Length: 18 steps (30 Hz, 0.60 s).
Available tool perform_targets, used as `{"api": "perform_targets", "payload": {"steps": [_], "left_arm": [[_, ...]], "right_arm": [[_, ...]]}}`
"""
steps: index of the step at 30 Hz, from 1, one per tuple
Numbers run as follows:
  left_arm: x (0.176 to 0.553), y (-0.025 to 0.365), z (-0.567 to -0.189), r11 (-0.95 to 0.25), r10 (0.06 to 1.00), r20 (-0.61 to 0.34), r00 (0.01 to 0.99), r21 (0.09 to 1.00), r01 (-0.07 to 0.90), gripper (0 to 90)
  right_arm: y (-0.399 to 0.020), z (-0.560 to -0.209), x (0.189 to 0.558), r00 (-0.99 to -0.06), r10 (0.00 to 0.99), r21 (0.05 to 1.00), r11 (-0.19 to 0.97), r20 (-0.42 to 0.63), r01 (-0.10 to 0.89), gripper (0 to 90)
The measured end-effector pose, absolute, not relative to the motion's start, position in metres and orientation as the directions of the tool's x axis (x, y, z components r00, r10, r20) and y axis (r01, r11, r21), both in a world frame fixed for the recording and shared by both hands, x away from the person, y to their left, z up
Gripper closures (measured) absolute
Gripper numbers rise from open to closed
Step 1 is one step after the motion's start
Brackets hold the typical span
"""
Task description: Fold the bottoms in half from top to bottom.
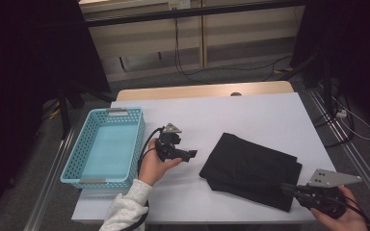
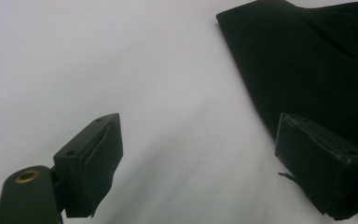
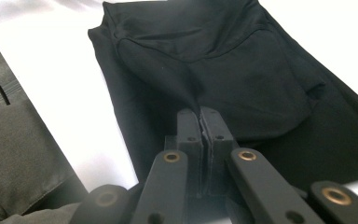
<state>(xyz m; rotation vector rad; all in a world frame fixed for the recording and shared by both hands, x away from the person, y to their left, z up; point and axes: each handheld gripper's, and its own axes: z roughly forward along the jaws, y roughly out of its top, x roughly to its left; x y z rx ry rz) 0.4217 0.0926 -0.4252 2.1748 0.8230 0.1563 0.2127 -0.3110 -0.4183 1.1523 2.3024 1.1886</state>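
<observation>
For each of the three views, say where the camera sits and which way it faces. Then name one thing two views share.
High view: above the person's side, facing forward and down on the table; basket, both hands, left sleeve.
Left gripper view: on the left gripper, facing the table and cloth; jaws apart.
Right gripper view: on the right gripper, facing the cloth; jaws pinch a fold.
Shared: the cloth.

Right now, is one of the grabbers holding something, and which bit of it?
Yes. The right gripper is shut on the black cloth, pinching a raised fold near its edge. The left gripper is open and holds nothing.
</observation>
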Motion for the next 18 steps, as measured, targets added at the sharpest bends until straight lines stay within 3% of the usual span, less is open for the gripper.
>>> {"api": "perform_targets", "payload": {"steps": [11,14,18], "left_arm": [[0.422,0.091,-0.428,-0.484,0.606,-0.153,0.781,0.708,0.514,14.9],[0.422,0.091,-0.428,-0.488,0.604,-0.151,0.782,0.705,0.514,14.9],[0.422,0.091,-0.428,-0.487,0.604,-0.151,0.782,0.707,0.513,14.9]], "right_arm": [[-0.329,-0.422,0.196,-0.607,0.786,0.782,0.305,0.115,0.543,87.8],[-0.331,-0.424,0.193,-0.610,0.782,0.780,0.301,0.127,0.549,74.7],[-0.328,-0.422,0.197,-0.611,0.783,0.796,0.292,0.120,0.531,66.8]]}}
